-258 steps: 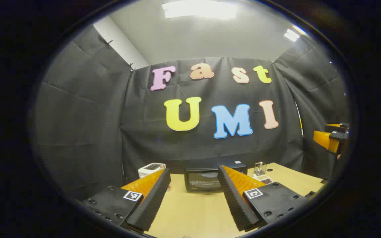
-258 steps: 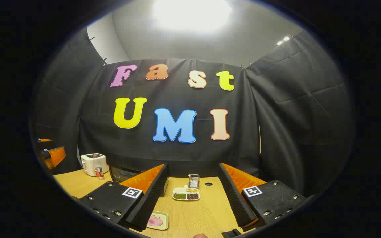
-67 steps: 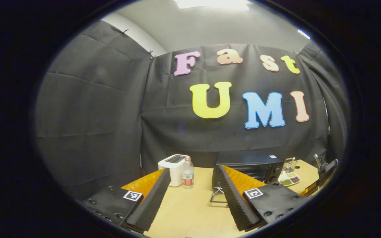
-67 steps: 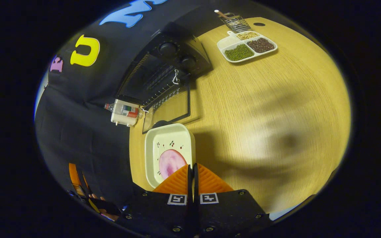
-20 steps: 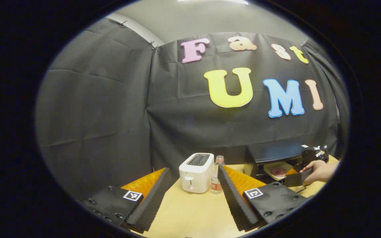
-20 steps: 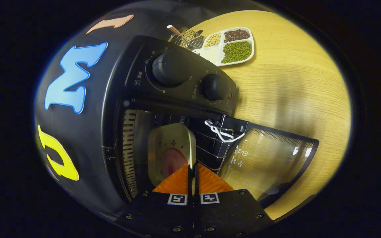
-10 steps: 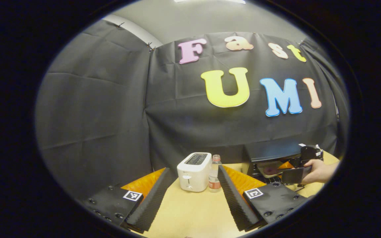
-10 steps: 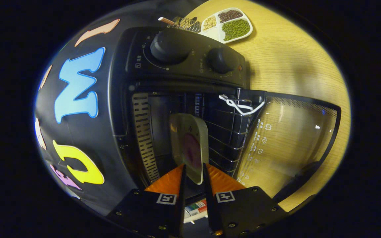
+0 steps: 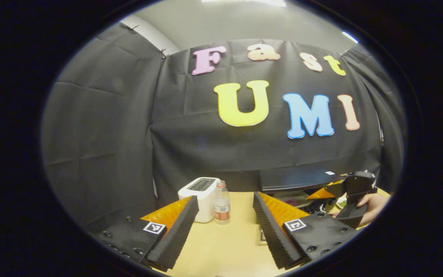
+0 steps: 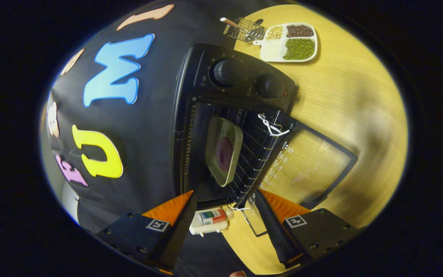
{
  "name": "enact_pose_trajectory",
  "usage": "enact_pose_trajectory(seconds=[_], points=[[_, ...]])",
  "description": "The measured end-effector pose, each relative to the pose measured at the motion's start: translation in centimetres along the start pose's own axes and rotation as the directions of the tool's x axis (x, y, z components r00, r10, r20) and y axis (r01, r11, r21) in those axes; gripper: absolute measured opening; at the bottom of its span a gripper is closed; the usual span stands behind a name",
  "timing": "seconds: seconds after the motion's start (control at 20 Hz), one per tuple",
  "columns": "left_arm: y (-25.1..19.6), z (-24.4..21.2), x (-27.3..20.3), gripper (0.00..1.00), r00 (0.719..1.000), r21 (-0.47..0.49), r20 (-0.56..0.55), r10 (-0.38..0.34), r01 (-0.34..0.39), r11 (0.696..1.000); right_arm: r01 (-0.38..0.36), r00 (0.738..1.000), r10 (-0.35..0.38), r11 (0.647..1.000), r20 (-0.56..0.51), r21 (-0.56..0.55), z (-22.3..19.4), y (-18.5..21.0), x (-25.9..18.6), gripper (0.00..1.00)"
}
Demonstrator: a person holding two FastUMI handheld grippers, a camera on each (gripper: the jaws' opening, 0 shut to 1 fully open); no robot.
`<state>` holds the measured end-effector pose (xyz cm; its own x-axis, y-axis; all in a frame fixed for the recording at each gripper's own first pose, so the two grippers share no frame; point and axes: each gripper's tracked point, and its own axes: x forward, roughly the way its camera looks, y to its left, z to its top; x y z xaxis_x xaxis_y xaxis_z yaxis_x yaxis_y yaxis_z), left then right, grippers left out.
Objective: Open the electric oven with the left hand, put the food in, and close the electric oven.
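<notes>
Resting on a wooden table, oven open.

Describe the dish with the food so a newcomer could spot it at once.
Find the black electric oven on the wooden table, its glass door folded open. Inside, on the wire rack, sits a pale rectangular dish with rounded corners. Its single pink round of food sets it apart from the three-compartment tray of beans beyond the oven.
</notes>
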<state>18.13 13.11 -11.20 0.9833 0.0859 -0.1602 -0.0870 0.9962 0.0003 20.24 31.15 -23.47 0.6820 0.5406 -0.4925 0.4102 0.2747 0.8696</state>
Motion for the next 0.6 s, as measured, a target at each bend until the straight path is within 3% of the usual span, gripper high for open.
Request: enact_pose_trajectory(seconds=[0.25,0.55,0.6], points=[[-4.5,-1.6,-0.1,0.97,0.997,-0.038,-0.036,-0.074,0.073,0.997,0.012,1.000,-0.015,0.978,-0.015,-0.206,1.3,-2.1,-4.1,0.98],[-10.1,-5.7,-0.7,1.00,0.970,-0.078,-0.139,-0.198,0.188,0.979,0.039,0.999,-0.021,0.901,0.047,-0.432,4.6,-4.3,-9.8,0.98],[-11.2,-6.8,-0.8,0.97,0.960,-0.096,-0.164,-0.225,0.211,0.973,0.047,0.998,-0.021,0.885,0.060,-0.463,5.1,-4.6,-10.8,0.97]])
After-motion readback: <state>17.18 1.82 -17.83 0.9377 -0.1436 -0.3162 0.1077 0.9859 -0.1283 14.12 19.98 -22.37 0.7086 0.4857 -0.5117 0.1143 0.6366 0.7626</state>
